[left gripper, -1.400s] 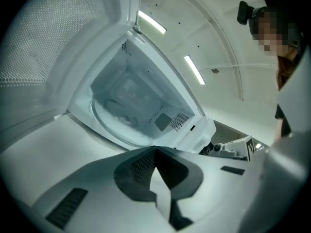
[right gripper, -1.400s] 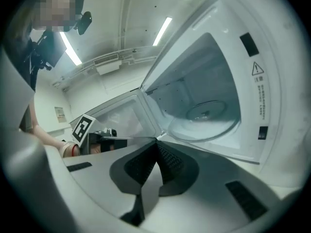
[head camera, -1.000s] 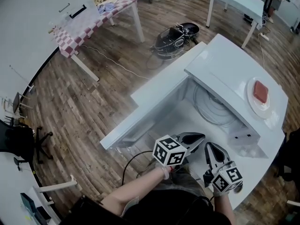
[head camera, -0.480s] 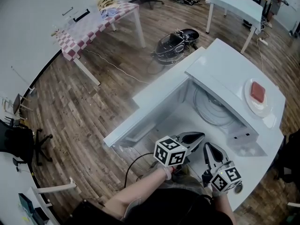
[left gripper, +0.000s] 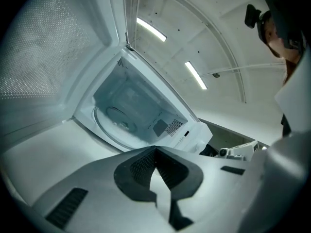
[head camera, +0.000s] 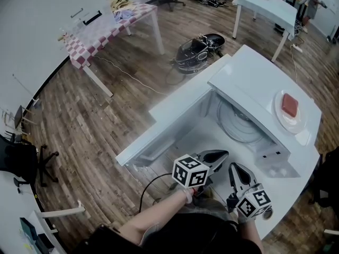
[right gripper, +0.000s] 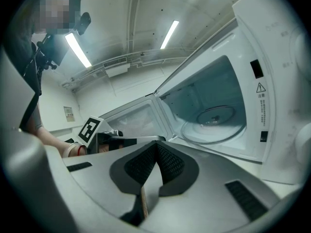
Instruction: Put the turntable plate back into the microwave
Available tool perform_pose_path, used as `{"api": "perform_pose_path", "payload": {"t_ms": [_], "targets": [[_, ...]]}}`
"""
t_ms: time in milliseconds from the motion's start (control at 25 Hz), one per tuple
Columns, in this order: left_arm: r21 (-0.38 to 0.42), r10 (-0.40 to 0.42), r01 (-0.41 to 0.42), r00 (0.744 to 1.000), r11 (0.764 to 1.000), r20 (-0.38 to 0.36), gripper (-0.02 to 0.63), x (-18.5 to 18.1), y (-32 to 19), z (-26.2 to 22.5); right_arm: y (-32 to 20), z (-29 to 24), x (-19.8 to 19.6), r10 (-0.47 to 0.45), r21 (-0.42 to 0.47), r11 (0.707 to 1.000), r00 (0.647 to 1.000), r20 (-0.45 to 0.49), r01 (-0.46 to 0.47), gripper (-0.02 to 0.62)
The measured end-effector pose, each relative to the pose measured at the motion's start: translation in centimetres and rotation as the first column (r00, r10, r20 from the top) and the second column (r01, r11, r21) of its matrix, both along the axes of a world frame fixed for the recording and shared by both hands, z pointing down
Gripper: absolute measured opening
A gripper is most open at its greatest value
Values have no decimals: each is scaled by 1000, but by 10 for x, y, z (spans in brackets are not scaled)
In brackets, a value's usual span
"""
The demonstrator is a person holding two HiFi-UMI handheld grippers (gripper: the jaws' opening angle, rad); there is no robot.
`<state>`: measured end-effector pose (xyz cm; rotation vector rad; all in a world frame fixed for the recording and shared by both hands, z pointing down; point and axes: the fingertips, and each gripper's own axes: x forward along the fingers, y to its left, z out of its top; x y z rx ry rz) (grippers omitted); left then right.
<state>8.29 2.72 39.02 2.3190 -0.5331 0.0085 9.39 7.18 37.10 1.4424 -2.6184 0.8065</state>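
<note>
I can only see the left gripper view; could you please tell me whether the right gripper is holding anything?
Observer: No, the right gripper is shut, with nothing between its jaws.
Operator: Thank you. Is anything on top of the microwave?
Observer: Yes, the head view shows a white dish there with a red block on it.
Operator: And how do the two grippers sit?
Observer: The left gripper lies beside the right one, apart from it, both outside the opening.
</note>
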Motion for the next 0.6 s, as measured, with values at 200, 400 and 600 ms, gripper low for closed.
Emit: {"api": "perform_pose_path", "payload": {"t_ms": [200, 400, 600], "targets": [[-18, 3, -3, 1000, 1000, 4, 12, 4, 0, 4, 2, 5, 3, 0, -15, 1000, 1000, 9, 0, 20], [-31, 6, -6, 1000, 999, 11, 12, 6, 1, 7, 3, 5, 4, -1, -24, 1000, 1000, 17, 1, 20], [-46, 3, -2, 1000, 999, 16, 12, 6, 1, 11, 4, 8, 5, -4, -35, 999, 1000, 19, 5, 20]]}}
